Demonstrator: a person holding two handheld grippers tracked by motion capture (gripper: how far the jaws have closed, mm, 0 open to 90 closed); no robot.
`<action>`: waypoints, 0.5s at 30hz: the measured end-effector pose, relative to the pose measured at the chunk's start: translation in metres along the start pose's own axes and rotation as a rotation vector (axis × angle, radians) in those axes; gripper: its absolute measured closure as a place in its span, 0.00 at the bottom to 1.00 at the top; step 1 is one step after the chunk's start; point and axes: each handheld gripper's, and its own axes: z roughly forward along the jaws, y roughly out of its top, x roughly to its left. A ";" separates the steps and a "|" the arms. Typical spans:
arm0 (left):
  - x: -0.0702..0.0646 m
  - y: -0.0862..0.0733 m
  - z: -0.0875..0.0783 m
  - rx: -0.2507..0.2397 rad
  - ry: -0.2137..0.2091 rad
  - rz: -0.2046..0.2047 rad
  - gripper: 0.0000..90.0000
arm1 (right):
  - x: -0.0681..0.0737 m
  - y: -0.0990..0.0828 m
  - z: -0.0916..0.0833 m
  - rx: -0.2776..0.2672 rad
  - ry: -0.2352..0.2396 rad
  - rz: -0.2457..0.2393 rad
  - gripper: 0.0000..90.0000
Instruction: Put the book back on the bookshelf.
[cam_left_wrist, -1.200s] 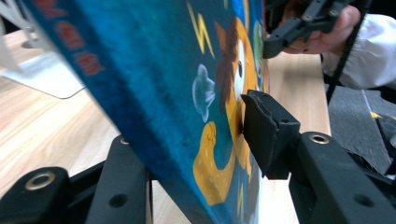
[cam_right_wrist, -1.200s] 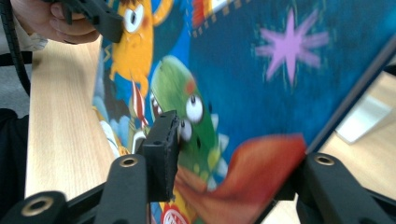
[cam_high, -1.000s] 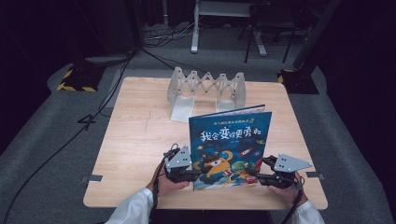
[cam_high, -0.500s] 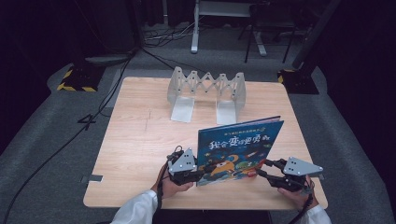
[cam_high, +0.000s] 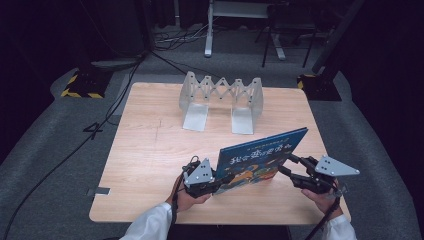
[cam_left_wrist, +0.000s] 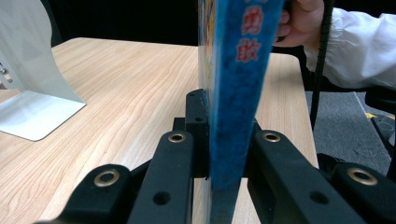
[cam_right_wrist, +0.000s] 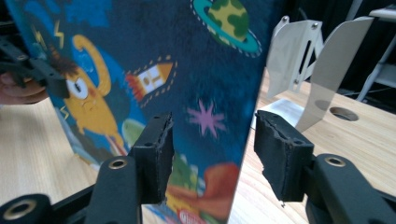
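A blue picture book (cam_high: 260, 157) with a cartoon cover stands on its lower edge on the wooden table (cam_high: 150, 150) and leans far back. My left gripper (cam_high: 220, 180) has just closed tight and is shut on the book's lower left corner. In the left gripper view the book's blue edge (cam_left_wrist: 236, 93) is pinched between the jaws of the left gripper (cam_left_wrist: 224, 133). My right gripper (cam_high: 286, 164) is at the book's right edge. Its jaws have just been opening. In the right gripper view the cover (cam_right_wrist: 187, 56) lies between the spread pads of the right gripper (cam_right_wrist: 212, 144), which do not press on it.
A silver folding book rack (cam_high: 222, 100) stands at the back middle of the table, also seen as the rack (cam_right_wrist: 317, 60) beyond the book. One foot of the rack (cam_left_wrist: 32, 84) lies to the left. Cables run over the grey floor (cam_high: 60, 150).
The book has tipped from nearly upright, cover facing me, to leaning far back. The left gripper has closed on its corner. The right gripper has moved right and up, and its jaws have spread.
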 end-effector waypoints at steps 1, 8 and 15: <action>0.000 0.000 0.000 0.000 0.003 0.002 0.92 | -0.001 0.002 0.006 0.009 0.007 0.003 0.52; 0.001 0.000 -0.002 -0.009 0.025 0.002 0.92 | -0.004 0.002 0.022 0.021 0.058 0.034 0.51; 0.000 0.009 -0.005 -0.064 0.040 0.012 0.89 | -0.003 -0.002 0.023 0.025 0.063 0.036 0.54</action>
